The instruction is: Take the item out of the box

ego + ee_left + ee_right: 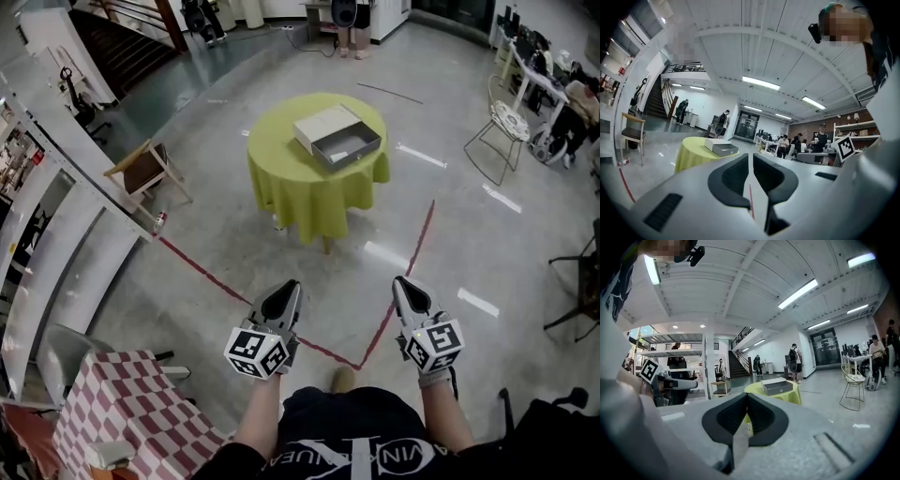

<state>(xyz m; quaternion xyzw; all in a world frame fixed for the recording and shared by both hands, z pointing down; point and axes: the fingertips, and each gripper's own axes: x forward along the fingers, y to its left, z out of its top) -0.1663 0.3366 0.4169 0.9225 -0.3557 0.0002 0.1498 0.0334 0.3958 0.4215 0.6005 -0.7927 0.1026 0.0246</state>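
A round table with a yellow-green cloth stands a few steps ahead on the grey floor. On it lies a box, a white sleeve with a grey tray slid out toward the right. What the tray holds is too small to tell. The box also shows far off in the left gripper view, and the box in the right gripper view. My left gripper and right gripper are held side by side at waist height, far short of the table. Both point toward it, shut and empty.
A wooden chair and a can on the floor stand left of the table. Red tape lines cross the floor between me and the table. A wire chair is at the right, a checked cloth at the lower left. People stand far back.
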